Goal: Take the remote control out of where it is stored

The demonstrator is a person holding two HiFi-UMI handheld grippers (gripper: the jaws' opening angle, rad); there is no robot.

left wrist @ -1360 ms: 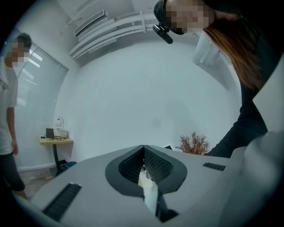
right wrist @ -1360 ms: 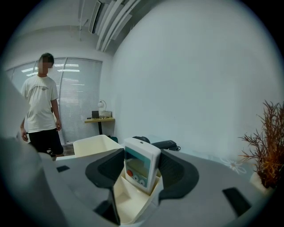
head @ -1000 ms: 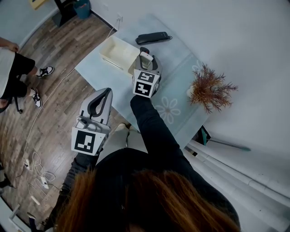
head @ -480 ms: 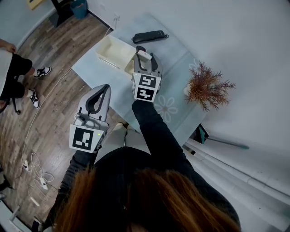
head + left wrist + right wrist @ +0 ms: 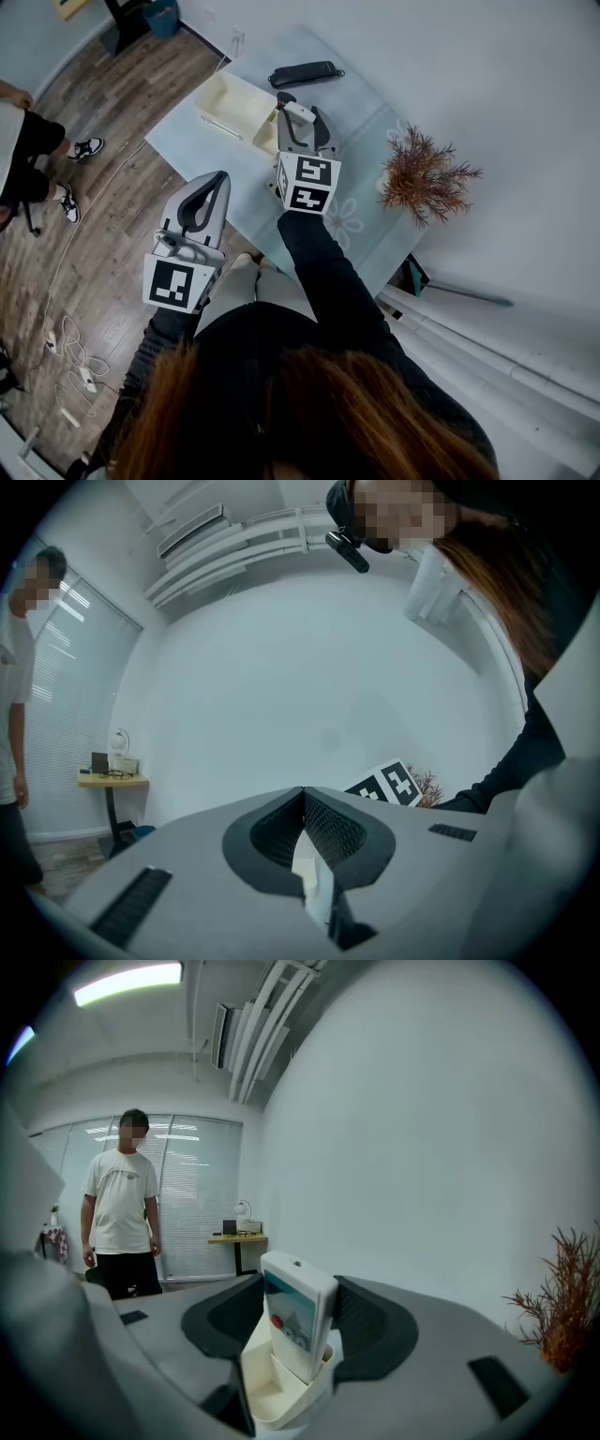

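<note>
Pale wall behind white remote, seemingly red-buttoned.

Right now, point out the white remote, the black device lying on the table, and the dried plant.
white remote (image 5: 292, 1321): right gripper view, on its front face.
black device (image 5: 305, 73): head view, on the middle of its body.
dried plant (image 5: 427, 178): head view, on the centre of its reddish branches.

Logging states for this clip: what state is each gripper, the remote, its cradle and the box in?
left gripper: shut, empty.
right gripper: shut on remote control.
remote control: upright, seated in cradle.
cradle: holding the remote control's lower end.
box: open on top.
</note>
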